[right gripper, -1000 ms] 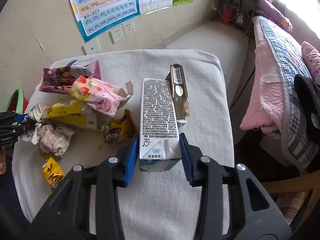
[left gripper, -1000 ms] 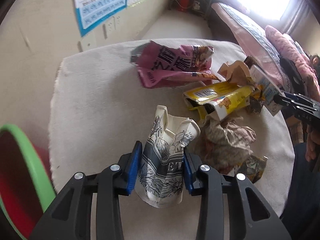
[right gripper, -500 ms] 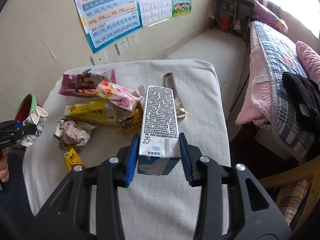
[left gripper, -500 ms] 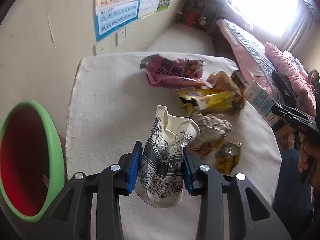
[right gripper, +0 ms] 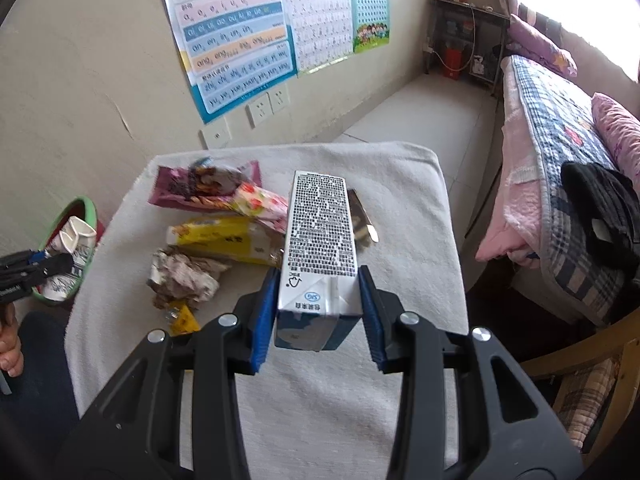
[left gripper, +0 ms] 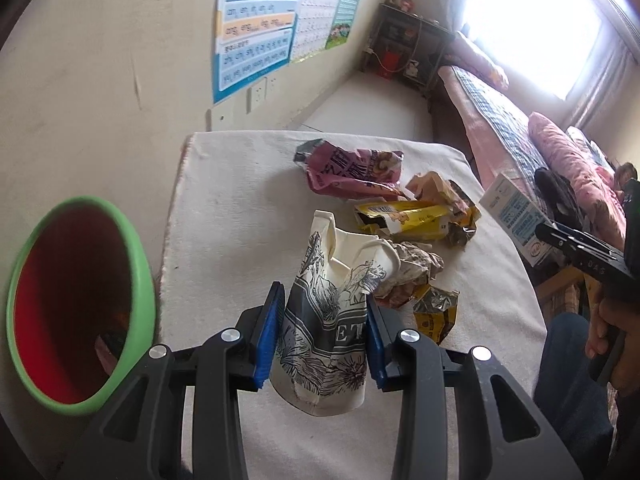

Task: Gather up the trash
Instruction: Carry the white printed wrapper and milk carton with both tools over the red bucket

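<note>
My left gripper (left gripper: 322, 336) is shut on a crushed paper cup (left gripper: 332, 312) with black flower print, held above the table's left part, beside the green-rimmed red bin (left gripper: 76, 304). My right gripper (right gripper: 318, 312) is shut on a white milk carton (right gripper: 320, 240), held above the table. The carton shows in the left wrist view (left gripper: 516, 218), the cup in the right wrist view (right gripper: 74, 252) by the bin (right gripper: 86, 210). Left on the table: a purple snack bag (left gripper: 352, 170), a yellow wrapper (left gripper: 404, 220), crumpled paper (left gripper: 408, 268), a small yellow wrapper (left gripper: 434, 312).
The table is covered with a white towel (right gripper: 400, 184). A pink wrapper (right gripper: 260, 204) and a brown sachet (right gripper: 362, 220) lie behind the carton. A wall with posters (right gripper: 236, 36) stands behind, a bed (right gripper: 560, 140) on the right. The person's leg (right gripper: 36, 360) is at the left.
Both grippers have risen and pulled back with their loads. The left one has swung left, so the bin looms larger beside the cup.
</note>
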`<state>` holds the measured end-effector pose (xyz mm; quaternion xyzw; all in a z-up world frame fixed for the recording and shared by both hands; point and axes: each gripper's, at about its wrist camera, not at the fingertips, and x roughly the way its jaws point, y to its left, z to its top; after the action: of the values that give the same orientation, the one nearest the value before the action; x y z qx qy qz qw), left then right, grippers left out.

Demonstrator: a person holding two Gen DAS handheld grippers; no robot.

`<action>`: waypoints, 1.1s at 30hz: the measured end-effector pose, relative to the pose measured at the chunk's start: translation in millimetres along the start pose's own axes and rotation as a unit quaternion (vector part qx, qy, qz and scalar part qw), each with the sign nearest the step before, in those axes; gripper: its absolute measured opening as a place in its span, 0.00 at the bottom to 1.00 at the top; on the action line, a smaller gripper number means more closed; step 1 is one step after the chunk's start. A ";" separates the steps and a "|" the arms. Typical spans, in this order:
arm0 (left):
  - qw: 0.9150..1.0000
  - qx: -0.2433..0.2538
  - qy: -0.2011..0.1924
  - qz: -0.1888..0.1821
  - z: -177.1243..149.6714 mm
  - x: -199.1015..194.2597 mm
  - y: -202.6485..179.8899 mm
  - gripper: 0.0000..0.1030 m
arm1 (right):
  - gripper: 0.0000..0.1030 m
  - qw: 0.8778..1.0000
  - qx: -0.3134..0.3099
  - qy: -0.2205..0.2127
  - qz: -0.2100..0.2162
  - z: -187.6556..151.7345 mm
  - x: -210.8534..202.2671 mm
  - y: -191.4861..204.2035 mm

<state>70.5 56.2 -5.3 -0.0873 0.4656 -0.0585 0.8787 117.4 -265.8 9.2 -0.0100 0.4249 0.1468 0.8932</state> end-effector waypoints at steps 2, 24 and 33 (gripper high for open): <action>1.000 -0.002 -0.001 0.004 -1.0 -3.2 3.8 0.34 | 0.37 1.000 -0.003 -0.007 0.005 4.7 -3.3 7.5; 0.997 -0.052 -0.036 0.037 -9.6 -53.5 72.1 0.34 | 0.37 0.991 -0.095 -0.020 0.096 33.3 4.5 150.0; 0.994 -0.078 -0.047 0.064 -19.7 -76.9 111.4 0.34 | 0.37 0.983 -0.121 -0.015 0.134 42.0 15.2 209.2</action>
<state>13.5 177.4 22.8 -0.1287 0.4318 0.0385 0.8919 101.6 -55.7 46.8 -0.0590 0.3881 0.3157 0.8638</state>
